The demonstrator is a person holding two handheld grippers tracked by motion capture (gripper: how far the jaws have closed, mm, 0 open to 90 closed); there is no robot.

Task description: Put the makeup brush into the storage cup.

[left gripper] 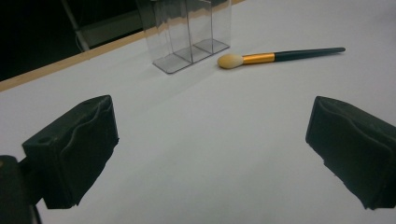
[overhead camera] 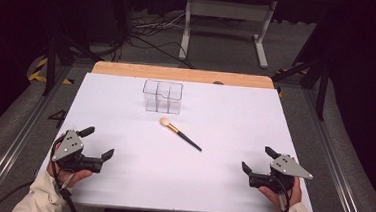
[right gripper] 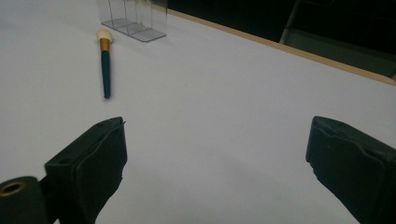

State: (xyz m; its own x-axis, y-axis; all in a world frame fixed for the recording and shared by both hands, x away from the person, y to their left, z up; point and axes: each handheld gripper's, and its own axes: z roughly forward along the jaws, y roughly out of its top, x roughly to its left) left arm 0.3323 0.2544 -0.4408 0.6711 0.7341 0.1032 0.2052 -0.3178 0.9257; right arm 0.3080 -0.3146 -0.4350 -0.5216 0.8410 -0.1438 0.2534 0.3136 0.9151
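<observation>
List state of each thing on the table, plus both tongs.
makeup brush: lying flat on the white table top, bristle end toward the organizer, untouched
clear organizer: upright, empty
left tongs: open, holding nothing
right tongs: open, holding nothing

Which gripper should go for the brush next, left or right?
Probably the right gripper. The brush lies with its dark handle angled toward that side, bristles toward the clear organizer. Both grippers are open and empty; the left gripper sits about as far away but faces the bristle end.
</observation>
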